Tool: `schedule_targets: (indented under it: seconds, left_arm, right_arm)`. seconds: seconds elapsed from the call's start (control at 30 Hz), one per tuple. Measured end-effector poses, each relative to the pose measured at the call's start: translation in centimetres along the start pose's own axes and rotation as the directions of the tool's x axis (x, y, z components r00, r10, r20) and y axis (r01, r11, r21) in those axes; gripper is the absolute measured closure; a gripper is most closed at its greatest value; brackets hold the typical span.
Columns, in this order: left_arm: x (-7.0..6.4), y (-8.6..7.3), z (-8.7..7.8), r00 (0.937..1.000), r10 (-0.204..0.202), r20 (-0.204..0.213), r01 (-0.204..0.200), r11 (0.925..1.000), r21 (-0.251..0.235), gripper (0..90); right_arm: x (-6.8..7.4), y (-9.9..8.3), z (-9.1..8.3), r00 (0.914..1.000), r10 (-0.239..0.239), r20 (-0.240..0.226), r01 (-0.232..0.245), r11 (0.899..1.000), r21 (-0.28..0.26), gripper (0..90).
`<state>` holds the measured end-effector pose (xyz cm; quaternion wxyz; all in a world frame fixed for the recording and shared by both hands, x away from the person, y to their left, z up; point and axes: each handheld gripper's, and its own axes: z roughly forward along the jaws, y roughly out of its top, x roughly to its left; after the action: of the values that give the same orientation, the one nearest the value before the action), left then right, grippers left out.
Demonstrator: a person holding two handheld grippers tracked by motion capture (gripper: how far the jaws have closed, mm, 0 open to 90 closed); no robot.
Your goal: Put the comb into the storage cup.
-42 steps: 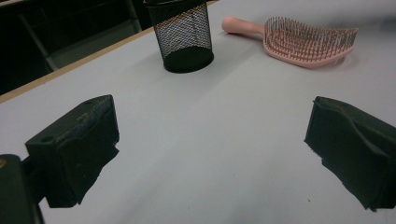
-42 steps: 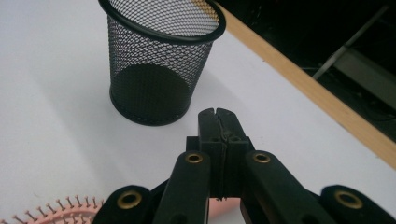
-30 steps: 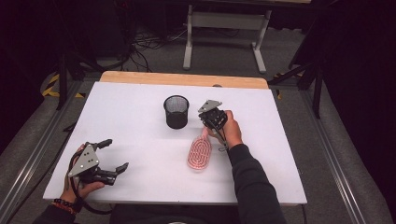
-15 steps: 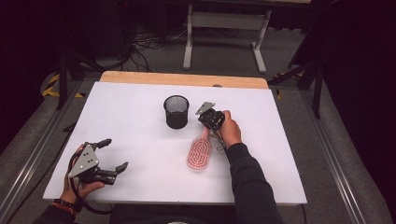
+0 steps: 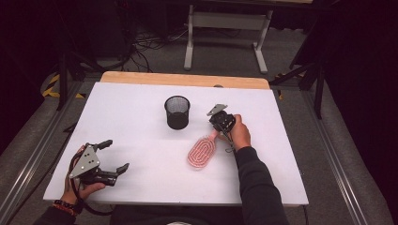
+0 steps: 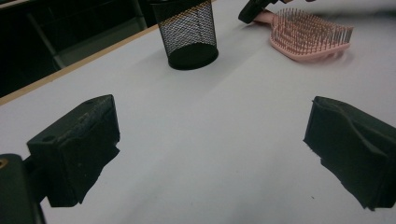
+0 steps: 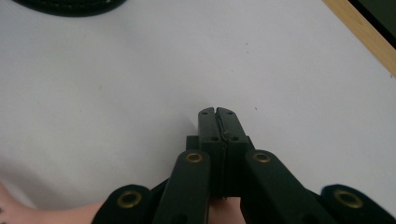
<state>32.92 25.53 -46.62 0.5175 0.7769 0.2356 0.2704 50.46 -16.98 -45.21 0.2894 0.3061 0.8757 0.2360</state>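
Note:
A pink hairbrush (image 5: pixel 202 152) lies bristles up on the white table (image 5: pixel 126 117), right of centre; it is also in the left gripper view (image 6: pixel 310 35). My right gripper (image 5: pixel 219 119) rests at the handle end of the brush. Its jaws (image 7: pixel 217 112) are pressed together, nothing shows between the tips, and a strip of pink shows beneath its linkage. A black mesh cup (image 5: pixel 177 112) stands upright just left of it (image 6: pixel 189 32). My left gripper (image 5: pixel 116 155) sits open near the front left corner, jaws wide apart and empty (image 6: pixel 215 140).
A wooden strip (image 5: pixel 185 79) runs along the table's far edge. Behind it stand a grey stand (image 5: pixel 225 28) and cables on the floor. Bare white surface lies between the two grippers.
The right gripper has shifted slightly at the brush handle. The brush, the cup and the left gripper stay where they were.

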Motion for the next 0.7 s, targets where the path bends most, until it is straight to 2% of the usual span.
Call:
schedule_targets:
  seconds: [0.2,0.3,0.4,0.53,0.7]
  left_arm:
    - [0.1,0.0,-0.1,0.9999,-0.001,0.013,0.001,1.0,0.001,4.0]
    - [0.0,0.0,0.0,0.9998,-0.001,0.02,0.002,1.0,-0.003,4.0]
    - [0.0,0.0,0.0,0.9998,-0.004,0.019,0.004,1.0,-0.001,4.0]
    - [-0.1,0.0,0.0,0.9998,0.002,0.022,-0.002,1.0,0.002,4.3]
    - [-0.2,0.0,0.1,0.9997,0.007,0.024,-0.008,0.9999,0.011,4.4]
  right_arm:
    - [-0.6,-1.4,-0.8,0.9991,0.043,0.002,-0.043,0.999,0.003,90.0]
    - [-0.9,-2.2,-1.2,0.9964,0.084,-0.012,-0.084,0.996,-0.005,90.0]
    - [-1.0,-2.8,-1.5,0.9947,0.102,-0.008,-0.102,0.995,0.001,90.0]
    - [-1.0,-3.9,-1.9,0.985,0.172,-0.013,-0.173,0.985,-0.022,90.0]
    - [-0.8,-4.8,-2.6,0.9815,0.191,0.007,-0.191,0.981,-0.025,90.0]
